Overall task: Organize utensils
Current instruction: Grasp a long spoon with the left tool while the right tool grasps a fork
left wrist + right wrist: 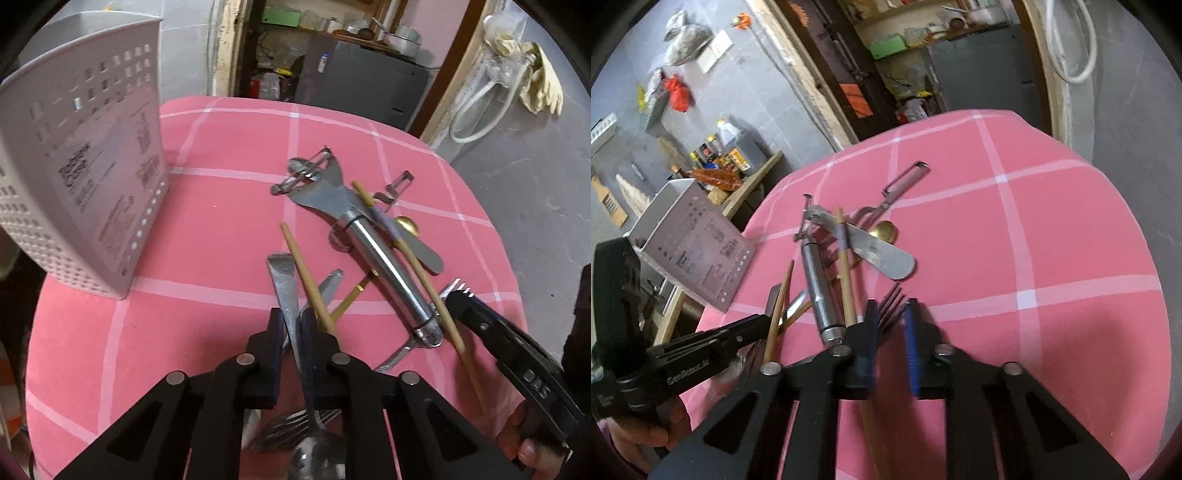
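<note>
utensils sit in a loose pile on the pink checked tablecloth (pixel 221 206), right of the white perforated caddy (pixel 85 177), which stands upright near the table's left edge. left gripper (pixel 291 325) has its fingers closed on a steel spoon handle (pixel 286 291); the spoon's bowl hangs below the jaws, and a bamboo chopstick (pixel 306 277) lies against the right finger. right gripper (pixel 892 314) is parted, fingers either side of a fork's tines (pixel 890 302), not touching. steel-handled peeler (pixel 384 266) lies across the pile with a second chopstick (pixel 417 266) over it. butter knife (pixel 882 254), brass spoon (pixel 884 230) and small peeler (pixel 905 181) lie just behind.
</note>
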Motion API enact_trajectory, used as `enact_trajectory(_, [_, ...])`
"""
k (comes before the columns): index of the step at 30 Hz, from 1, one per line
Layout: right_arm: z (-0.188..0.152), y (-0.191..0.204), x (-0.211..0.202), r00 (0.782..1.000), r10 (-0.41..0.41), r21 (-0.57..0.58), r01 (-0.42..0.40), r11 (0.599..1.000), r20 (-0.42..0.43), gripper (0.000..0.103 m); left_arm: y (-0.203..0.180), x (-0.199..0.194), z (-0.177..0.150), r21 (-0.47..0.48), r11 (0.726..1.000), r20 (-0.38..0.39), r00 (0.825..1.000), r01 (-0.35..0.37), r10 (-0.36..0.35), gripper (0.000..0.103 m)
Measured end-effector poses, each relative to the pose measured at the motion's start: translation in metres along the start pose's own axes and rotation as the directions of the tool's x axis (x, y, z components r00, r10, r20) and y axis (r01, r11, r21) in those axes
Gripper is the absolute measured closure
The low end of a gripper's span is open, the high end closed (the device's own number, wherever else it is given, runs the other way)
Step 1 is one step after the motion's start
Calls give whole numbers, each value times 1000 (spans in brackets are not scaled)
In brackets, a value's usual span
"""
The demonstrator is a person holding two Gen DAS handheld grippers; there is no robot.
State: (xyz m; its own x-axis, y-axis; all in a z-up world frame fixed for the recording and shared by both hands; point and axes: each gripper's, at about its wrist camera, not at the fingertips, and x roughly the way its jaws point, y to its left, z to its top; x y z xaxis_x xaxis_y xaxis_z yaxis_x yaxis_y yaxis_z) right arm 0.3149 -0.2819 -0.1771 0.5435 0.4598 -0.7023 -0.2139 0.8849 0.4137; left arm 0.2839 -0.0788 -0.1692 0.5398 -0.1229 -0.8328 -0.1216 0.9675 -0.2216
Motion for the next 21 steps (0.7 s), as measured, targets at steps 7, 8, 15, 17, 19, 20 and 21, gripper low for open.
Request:
enact_trajectory(7, [0, -4, -7, 1000, 24, 39, -24, 999, 9, 95, 15, -11, -8, -64, 989, 24, 991, 131, -130, 95])
enact_trajectory(8, [-1, -3, -11, 1000, 19, 39, -20, 999, 19, 95, 15, -13, -9, -66, 988, 28, 990, 142, -141, 95])
enact_trajectory(15, [-9, -3, -38, 997, -25, 30, 23, 999, 77, 96, 13, -29, -16, -53, 979, 18, 981, 196, -196, 95])
enact_trajectory(17, [-10, -3, -46, 996, -31, 24, 29, 999, 89, 96, 11, -32, -19, -44, 976, 11, 978, 211, -211, 95])
enact_trajectory(19, [-11, -5, -49, 996, -32, 19, 31, 999, 88, 96, 10, -31, -22, -37, 973, -15, 974, 226, -227, 95])
enact_trajectory(20, [-12, -7, -50, 996, -34, 26, 32, 999, 85, 96, 9, -29, -22, -38, 972, -33, 972, 232, -233, 95])
enact_trajectory(21, [-13, -9, -49, 996, -33, 30, 31, 999, 82, 96, 7, -25, -21, -37, 971, -57, 970, 236, -238, 95])
